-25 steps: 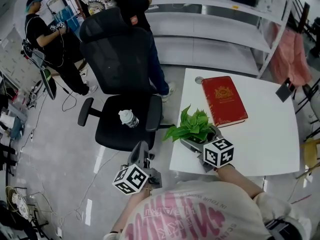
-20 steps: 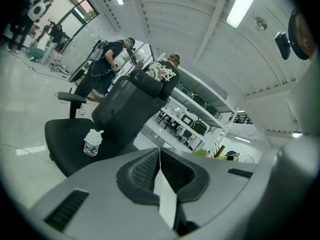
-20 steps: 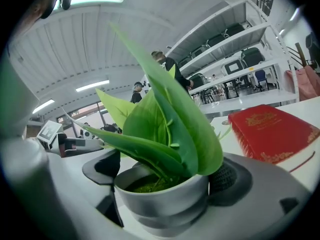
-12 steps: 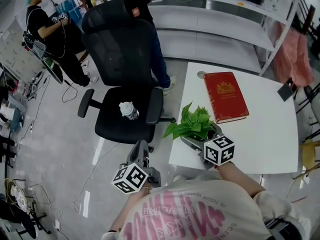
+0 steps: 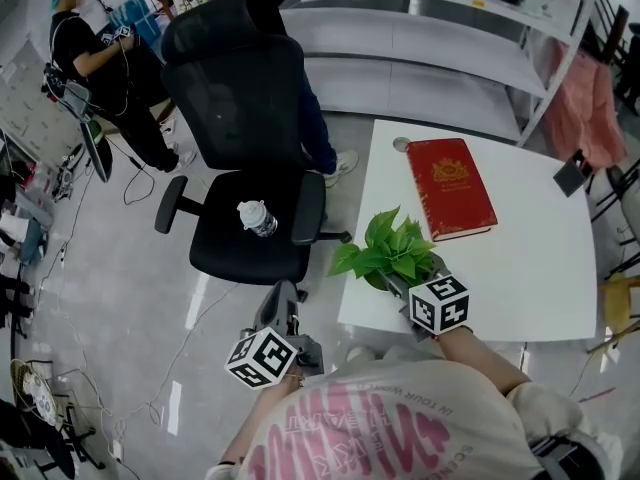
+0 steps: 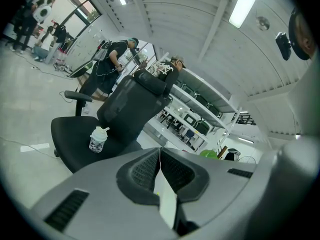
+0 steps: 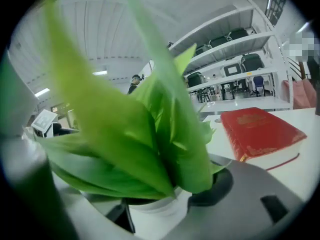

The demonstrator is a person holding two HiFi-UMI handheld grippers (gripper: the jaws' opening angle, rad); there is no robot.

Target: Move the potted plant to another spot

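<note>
A small potted plant (image 5: 390,253) with bright green leaves stands in a white pot (image 7: 156,211) near the left front corner of the white table (image 5: 520,268). My right gripper (image 5: 410,286) reaches in from the front, and its jaws have just been closing. The pot now sits between the black pads (image 7: 216,186), which press its sides. Leaves fill most of the right gripper view. My left gripper (image 5: 283,293) hangs off the table over the floor, shut with nothing in it; in its own view the left gripper (image 6: 160,156) shows its pads meeting.
A red book (image 5: 450,188) lies behind the plant on the table. A black office chair (image 5: 250,228) with a plastic bottle (image 5: 257,220) on its seat stands to the left. White shelves (image 5: 430,38) run along the back, and people stand at the far left.
The right gripper's jaws have drawn in against the pot, and the leaves look slightly more bunched. The left gripper has stayed where it was.
</note>
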